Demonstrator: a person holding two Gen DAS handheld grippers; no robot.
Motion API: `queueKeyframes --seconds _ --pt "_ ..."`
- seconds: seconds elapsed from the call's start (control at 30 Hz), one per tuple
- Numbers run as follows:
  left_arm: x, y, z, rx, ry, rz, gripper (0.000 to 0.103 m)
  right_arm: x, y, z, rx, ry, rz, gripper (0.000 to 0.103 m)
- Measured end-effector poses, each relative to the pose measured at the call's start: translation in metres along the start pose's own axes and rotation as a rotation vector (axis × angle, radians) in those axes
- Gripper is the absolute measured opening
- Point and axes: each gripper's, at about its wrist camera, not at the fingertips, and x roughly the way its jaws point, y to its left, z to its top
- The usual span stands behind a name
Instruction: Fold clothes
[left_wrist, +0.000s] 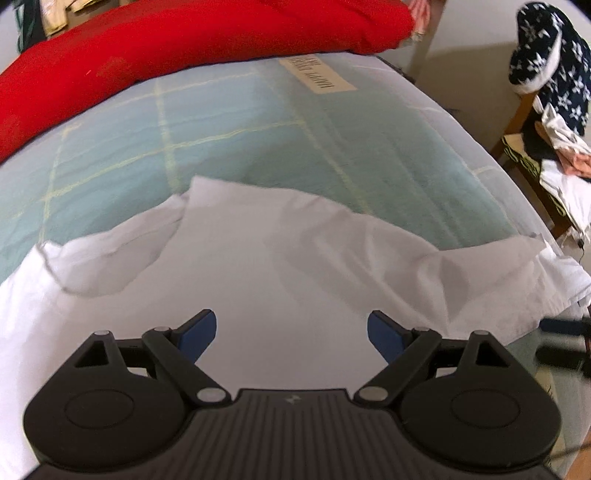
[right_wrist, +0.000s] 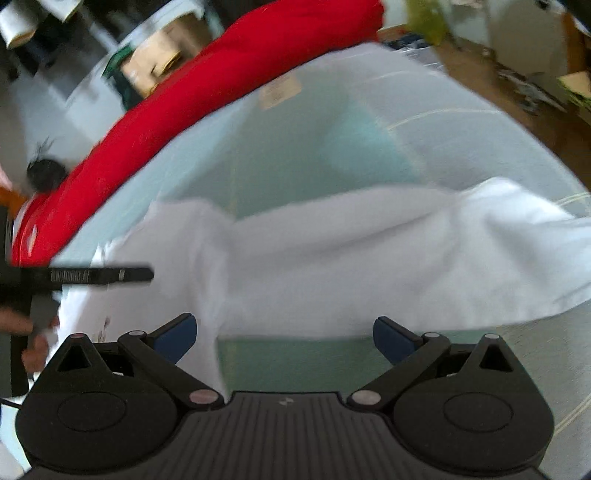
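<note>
Although a sleeve had been turned in, the white T-shirt (left_wrist: 288, 266) lay mostly spread on the teal checked bedsheet (left_wrist: 229, 147), most folds seemingly remaining; left gripper (left_wrist: 291, 334) and right gripper (right_wrist: 284, 338) hovered, jaws apart, empty.

Beyond the rumpled white cloth garment (left_wrist: 280, 266), the pale green checked blanket-covered surface (left_wrist: 236, 140) lies open up to a long red fabric bolster (left_wrist: 177, 48) barring its far edge.
</note>
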Motion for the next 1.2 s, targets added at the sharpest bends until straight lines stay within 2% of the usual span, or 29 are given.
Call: queueKeyframes --seconds 0.13,0.23,0.33,0.47,0.63,0.77,0.97,1.07,1.2 --pt "0.004 -0.015 0.006 0.031 -0.004 -0.010 0.089 0.003 -0.016 0.018 0.009 -0.063 -0.002 0.103" --pt "0.007 -0.022 0.008 0.038 -0.001 -0.018 0.089 0.011 -0.034 0.023 0.060 -0.055 -0.001 0.103" --pt "0.011 -0.025 0.007 0.042 0.010 -0.019 0.089 0.013 -0.052 0.012 0.125 -0.057 -0.012 0.103" --pt "0.016 -0.022 0.003 0.029 0.038 -0.004 0.089 -0.005 -0.066 -0.006 0.146 -0.071 -0.031 0.103" --pt "0.019 -0.021 -0.003 -0.003 0.056 -0.017 0.089 -0.029 -0.072 -0.013 0.205 -0.078 -0.073 0.103" --pt "0.022 -0.024 -0.004 0.004 0.063 -0.023 0.089 -0.036 -0.094 -0.023 0.308 -0.100 -0.075 0.103" --pt "0.025 -0.026 -0.003 0.010 0.072 -0.020 0.089 -0.031 -0.121 -0.019 0.394 -0.178 -0.070 0.103" --pt "0.025 -0.028 -0.002 0.010 0.074 -0.027 0.089 -0.030 -0.139 -0.018 0.484 -0.250 -0.028 0.103" --pt "0.026 -0.029 -0.002 0.007 0.073 -0.023 0.089 -0.021 -0.151 -0.010 0.542 -0.308 -0.002 0.103"
